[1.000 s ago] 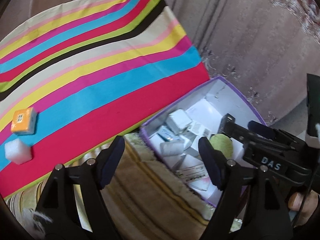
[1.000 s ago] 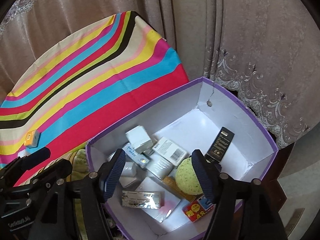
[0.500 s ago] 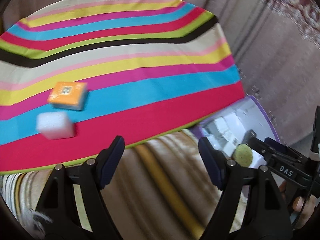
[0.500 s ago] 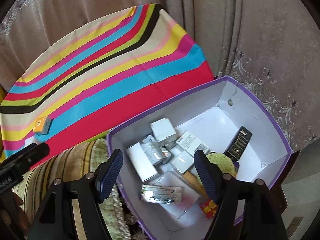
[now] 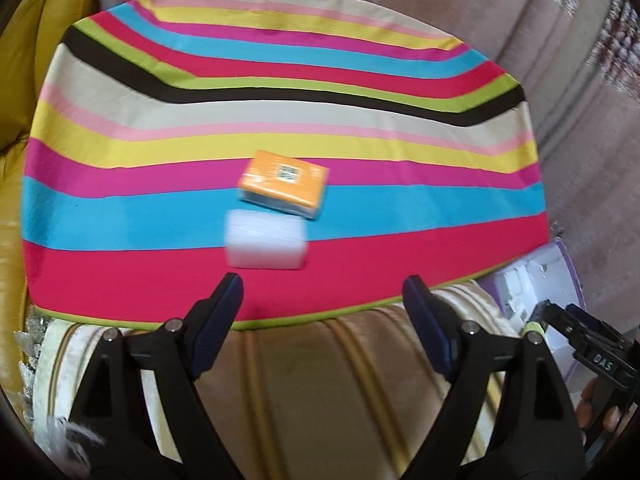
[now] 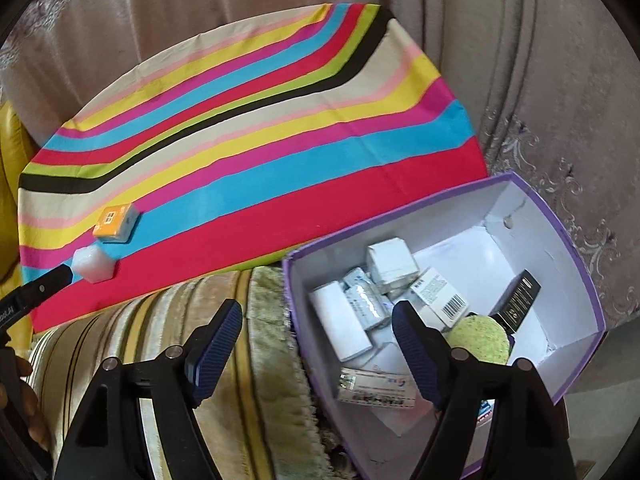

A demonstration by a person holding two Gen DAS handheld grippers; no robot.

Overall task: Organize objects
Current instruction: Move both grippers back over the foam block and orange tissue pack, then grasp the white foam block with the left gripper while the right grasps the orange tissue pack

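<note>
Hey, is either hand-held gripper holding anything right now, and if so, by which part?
Nothing is held. The left hand-held gripper has empty, opening jaws short of the white block; the right hand-held gripper, also opening, is empty above the purple box.

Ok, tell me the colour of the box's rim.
Purple, with white walls inside; the box shows best in the right wrist view.

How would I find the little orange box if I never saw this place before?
Look at the big striped cloth with rainbow-coloured bands. Near its front edge two small things lie close together, an orange box and a white block. The box is the farther one, bright orange with a small printed square code on top.
</note>
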